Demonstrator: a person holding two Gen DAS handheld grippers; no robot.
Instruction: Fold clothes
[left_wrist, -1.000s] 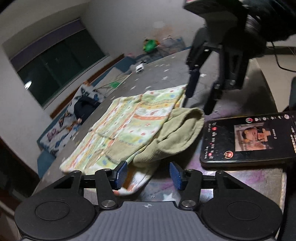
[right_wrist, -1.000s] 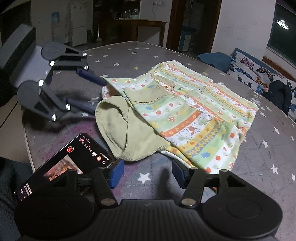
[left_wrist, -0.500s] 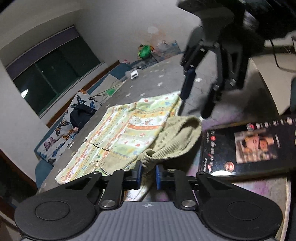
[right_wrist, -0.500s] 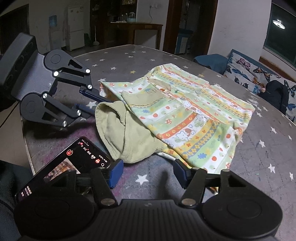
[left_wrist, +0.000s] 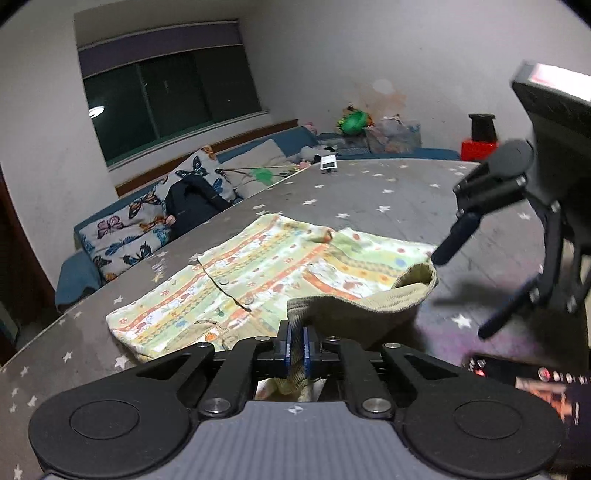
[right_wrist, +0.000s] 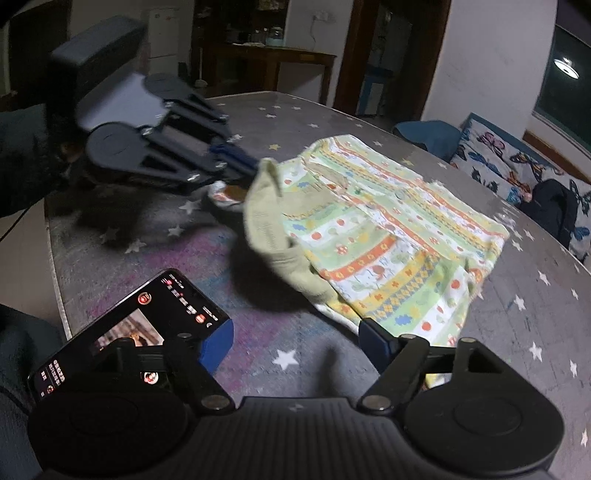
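A small patterned baby garment with green, yellow and orange stripes lies flat on the grey star-print table; it also shows in the right wrist view. Its olive ribbed waistband is at the near end. My left gripper is shut on the waistband's edge and holds it lifted off the table; in the right wrist view the lifted waistband stands up. My right gripper is open and empty, low over the table just short of the garment's near edge.
A lit phone lies on the table by my right gripper's left finger, near the table's edge. A small white box sits at the far edge. A sofa with butterfly cushions runs behind the table.
My left gripper closed on the olive waistband and lifted it up and back. The right gripper opened wider and shifted slightly toward the garment.
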